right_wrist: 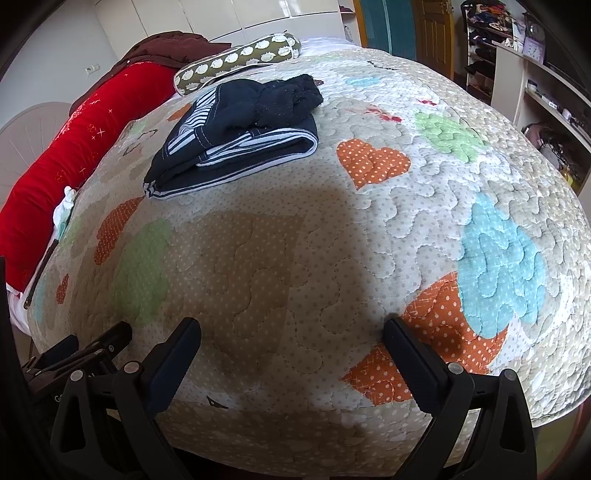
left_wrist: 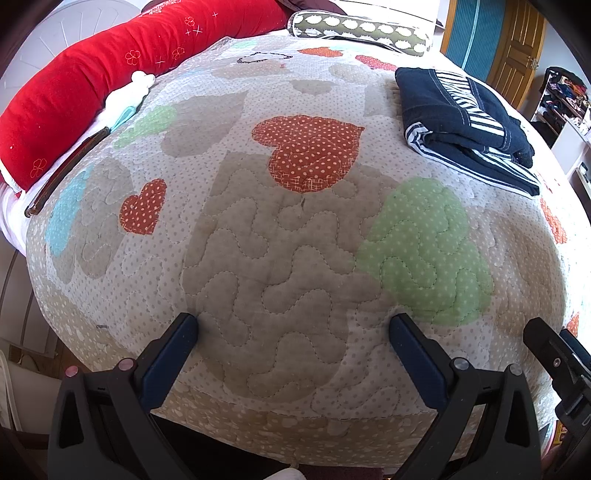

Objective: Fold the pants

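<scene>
- Left wrist view: the left gripper (left_wrist: 293, 325) hangs over the near edge of the bed (left_wrist: 258, 428), fingers (left_wrist: 173, 350) spread wide with only quilt (left_wrist: 266, 258) between them; it holds nothing.
- The pants (left_wrist: 465, 125), dark navy with a striped lining, lie in a compact bundle at the far right of the quilt, well apart from this gripper.
- A red bolster (left_wrist: 92, 85) runs along the far left edge and a patterned pillow (left_wrist: 362, 31) sits at the head, both clear of the pants.
- Part of the right gripper (left_wrist: 554, 362) shows at the lower right edge.
- Right wrist view: the right gripper (right_wrist: 291, 328) is also wide open and empty, hovering above the near quilt (right_wrist: 332, 240).
- The pants (right_wrist: 240, 136) lie ahead and to the left, already doubled over, with one rumpled dark end bunched on top.
- Judgement: the fold looks largely made, or the bundle needs tidying; I cannot tell which.
- To do it well, bring both grippers to the bundle together, each pinching a corner of one edge rather than the loose top layer, so the layers move as one.
- Smooth the bunched end flat before any further fold, and keep the striped hem aligned.
</scene>
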The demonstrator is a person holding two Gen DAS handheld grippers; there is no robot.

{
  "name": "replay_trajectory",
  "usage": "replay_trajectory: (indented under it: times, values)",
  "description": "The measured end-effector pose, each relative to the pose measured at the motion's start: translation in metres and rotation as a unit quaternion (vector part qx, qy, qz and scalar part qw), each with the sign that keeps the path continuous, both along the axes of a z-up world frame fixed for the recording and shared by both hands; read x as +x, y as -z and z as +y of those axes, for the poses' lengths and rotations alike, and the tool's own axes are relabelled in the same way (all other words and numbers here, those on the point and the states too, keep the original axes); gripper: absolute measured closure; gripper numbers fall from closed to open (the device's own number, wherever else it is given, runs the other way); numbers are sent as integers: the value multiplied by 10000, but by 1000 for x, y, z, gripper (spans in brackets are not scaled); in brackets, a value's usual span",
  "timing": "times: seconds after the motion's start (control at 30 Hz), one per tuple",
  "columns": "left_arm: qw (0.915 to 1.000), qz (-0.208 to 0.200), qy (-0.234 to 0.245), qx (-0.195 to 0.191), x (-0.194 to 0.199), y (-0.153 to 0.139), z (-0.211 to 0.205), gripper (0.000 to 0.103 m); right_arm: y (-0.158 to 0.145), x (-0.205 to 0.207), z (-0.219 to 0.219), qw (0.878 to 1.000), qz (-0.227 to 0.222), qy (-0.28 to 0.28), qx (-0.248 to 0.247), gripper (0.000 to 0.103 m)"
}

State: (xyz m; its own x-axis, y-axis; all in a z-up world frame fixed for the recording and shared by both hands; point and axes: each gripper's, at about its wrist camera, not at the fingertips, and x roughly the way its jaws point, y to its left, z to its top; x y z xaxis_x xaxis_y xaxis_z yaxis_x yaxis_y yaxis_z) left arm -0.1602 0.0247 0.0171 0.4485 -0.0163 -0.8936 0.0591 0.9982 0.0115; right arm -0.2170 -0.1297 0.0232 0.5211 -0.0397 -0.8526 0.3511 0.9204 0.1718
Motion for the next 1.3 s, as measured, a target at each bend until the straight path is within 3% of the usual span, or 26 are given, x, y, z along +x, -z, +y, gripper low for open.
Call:
replay_trajectory:
  times: [1.3]
  values:
    - [10000,-25,-8,-13,-1,0,0,0,1,-1,3,9998,42,-77,-206,1]
